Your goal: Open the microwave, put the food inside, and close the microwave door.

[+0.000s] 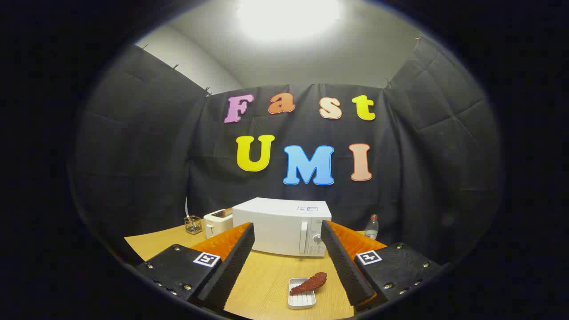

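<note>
Reddish-brown food (310, 283) lies tilted across a small white ribbed tray (301, 299) on the wooden desk (266, 284), between the fingers of our gripper (287, 258), which is spread wide and grasping nothing. Beyond the fingers the white microwave (282, 226) stands at the desk's far edge, door closed. A white toaster (218, 222) and a wire pen holder (193, 225) sit left of it, a clear bottle (371, 227) right.

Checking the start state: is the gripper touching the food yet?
Apart. The gripper view shows the open gripper with bare table between each finger and the food on its tray.
</note>
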### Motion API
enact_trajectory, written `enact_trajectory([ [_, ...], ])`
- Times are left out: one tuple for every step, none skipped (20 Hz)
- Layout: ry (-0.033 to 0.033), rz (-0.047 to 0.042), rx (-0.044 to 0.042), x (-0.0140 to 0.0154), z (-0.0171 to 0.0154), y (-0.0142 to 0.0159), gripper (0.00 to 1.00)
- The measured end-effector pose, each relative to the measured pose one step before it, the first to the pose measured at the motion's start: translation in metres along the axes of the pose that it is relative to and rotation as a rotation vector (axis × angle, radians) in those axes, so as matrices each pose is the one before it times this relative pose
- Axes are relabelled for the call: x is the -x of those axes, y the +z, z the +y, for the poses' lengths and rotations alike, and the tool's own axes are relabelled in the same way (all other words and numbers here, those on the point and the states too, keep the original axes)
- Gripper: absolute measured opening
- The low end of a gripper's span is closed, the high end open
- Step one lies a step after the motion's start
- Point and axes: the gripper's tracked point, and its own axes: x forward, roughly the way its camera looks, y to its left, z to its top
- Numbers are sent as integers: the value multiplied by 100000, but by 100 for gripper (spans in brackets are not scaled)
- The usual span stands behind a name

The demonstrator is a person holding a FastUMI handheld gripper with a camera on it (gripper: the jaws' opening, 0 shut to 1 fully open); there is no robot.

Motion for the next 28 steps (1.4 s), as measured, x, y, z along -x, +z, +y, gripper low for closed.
enact_trajectory([
  [-222, -21, 166, -4, -112, 60, 96],
  [-117, 46, -61, -81, -51, -107, 96],
  [9, 124, -2, -11, -19, 25, 96],
  [-218, -191, -37, 35, -56, 33, 96],
  [-294, -30, -76, -65, -103, 15, 96],
  [17, 55, -99, 4, 42, -82, 96],
  [165, 183, 95, -74, -11, -40, 96],
  [24, 96, 154, 19, 69, -120, 96],
  [96, 126, 62, -6, 66, 7, 96],
  [207, 244, 107, -78, 58, -145, 96],
  [124, 85, 188, 9, 41, 30, 96],
  [22, 13, 184, -35, 108, -26, 96],
  [143, 120, 140, -46, 80, -23, 96],
  [145, 13, 236, 13, 88, -58, 96],
  [-34, -76, 277, 17, 88, 96, 96],
  [-181, 51, 60, -68, -12, -102, 96],
  [57, 75, -174, -50, 40, -39, 96],
  [220, 22, -70, -121, 92, -108, 96],
  [6, 40, -124, -158, -29, -12, 96],
  [-8, 259, 3, -205, -62, -174, 96],
  [81, 349, 101, -237, -28, -172, 96],
  [5, 323, 179, -258, -20, -300, 96],
  [-92, 176, 3, -391, -88, -199, 96],
  [111, 237, 22, -490, -50, -403, 96],
  [537, 402, 223, -495, 81, -342, 96],
  [212, 630, -94, -627, -29, -495, 96],
  [543, 563, -178, -657, -11, -470, 96],
  [732, 353, -216, -779, 120, -399, 96],
])
